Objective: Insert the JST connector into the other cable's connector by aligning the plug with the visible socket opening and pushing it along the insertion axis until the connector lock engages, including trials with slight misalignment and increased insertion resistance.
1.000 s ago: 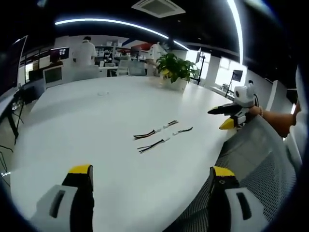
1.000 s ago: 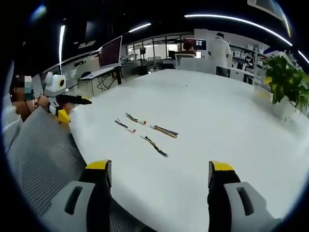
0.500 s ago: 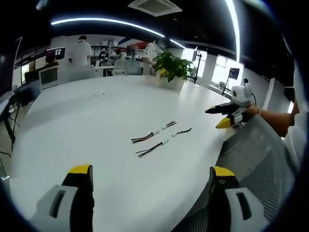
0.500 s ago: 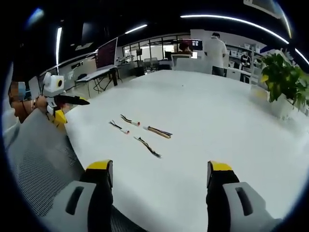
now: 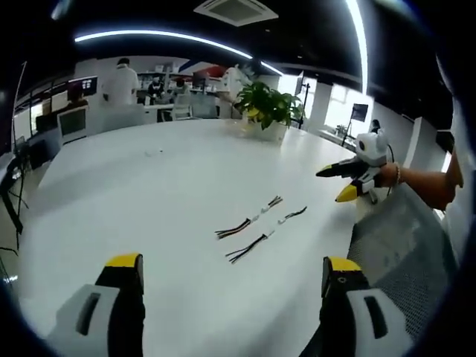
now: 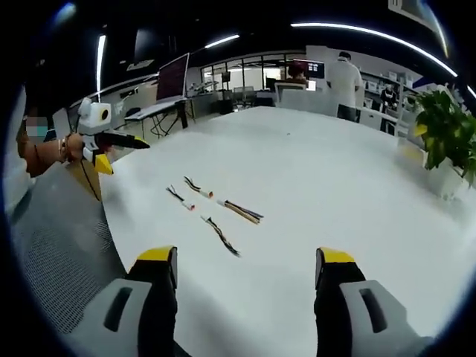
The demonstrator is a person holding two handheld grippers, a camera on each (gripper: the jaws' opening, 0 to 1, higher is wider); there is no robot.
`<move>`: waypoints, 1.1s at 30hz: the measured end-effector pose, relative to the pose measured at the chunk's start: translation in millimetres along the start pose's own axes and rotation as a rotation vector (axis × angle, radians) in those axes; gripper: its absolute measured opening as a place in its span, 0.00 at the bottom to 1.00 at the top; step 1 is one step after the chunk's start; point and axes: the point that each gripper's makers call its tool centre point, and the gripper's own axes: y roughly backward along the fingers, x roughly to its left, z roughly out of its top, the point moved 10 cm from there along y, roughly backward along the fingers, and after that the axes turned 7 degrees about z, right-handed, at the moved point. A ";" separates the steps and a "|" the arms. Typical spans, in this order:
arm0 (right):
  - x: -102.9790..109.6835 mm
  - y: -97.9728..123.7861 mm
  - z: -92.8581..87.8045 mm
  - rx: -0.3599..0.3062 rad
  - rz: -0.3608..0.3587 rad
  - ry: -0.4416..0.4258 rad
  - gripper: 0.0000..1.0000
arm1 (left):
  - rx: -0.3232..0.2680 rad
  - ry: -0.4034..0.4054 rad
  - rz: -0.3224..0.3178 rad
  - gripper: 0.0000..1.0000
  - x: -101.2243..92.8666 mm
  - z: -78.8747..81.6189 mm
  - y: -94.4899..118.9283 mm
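On a broad white oval table [image 5: 134, 193], two short cables with white JST connectors: one multicoloured wire lead [image 5: 251, 219] [image 6: 223, 206] lying beside a second thin dark lead [image 5: 264, 236] [image 6: 199, 213], near each other, apart from both grippers. Left gripper [image 5: 232, 282] [image 6: 123, 141] held above the near edge, jaws wide apart, empty. Right gripper [image 6: 247, 277] [image 5: 336, 182] likewise spread, empty. Beyond: green potted plant in a white pot [image 5: 268, 110] [image 6: 446, 149] on the table, desks with monitors [image 6: 172, 78], a standing person in white [image 5: 120, 80] [image 6: 343, 82], long ceiling light strips [image 5: 167, 36]. Grey mesh chair back [image 5: 405, 253] at the table's near edge.
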 end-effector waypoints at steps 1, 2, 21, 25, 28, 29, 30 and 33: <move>-1.3 -0.7 1.2 0.001 0.001 0.003 0.73 | 0.001 -0.005 -0.005 0.99 0.9 1.3 -1.9; -3.9 -2.1 3.2 0.002 0.004 0.005 0.73 | 0.004 -0.014 -0.008 0.99 2.4 3.4 -4.7; -29.3 -30.8 26.6 0.003 0.061 0.067 0.66 | -0.019 -0.088 -0.058 0.99 22.9 35.6 -53.3; -33.7 -38.3 31.6 -0.003 0.075 0.084 0.65 | -0.018 -0.111 -0.074 0.97 26.5 39.2 -63.5; -37.8 -44.0 35.8 -0.016 0.088 0.099 0.63 | -0.023 -0.128 -0.078 0.96 29.0 42.4 -70.4; -39.2 -47.0 38.4 -0.030 0.102 0.109 0.62 | -0.024 -0.129 -0.081 0.96 29.8 43.6 -72.7; -40.2 -48.7 40.1 -0.036 0.111 0.115 0.62 | -0.026 -0.132 -0.088 0.96 30.4 45.1 -76.0; -45.1 -55.3 45.6 -0.046 0.122 0.137 0.60 | -0.033 -0.149 -0.100 0.96 31.2 48.3 -84.3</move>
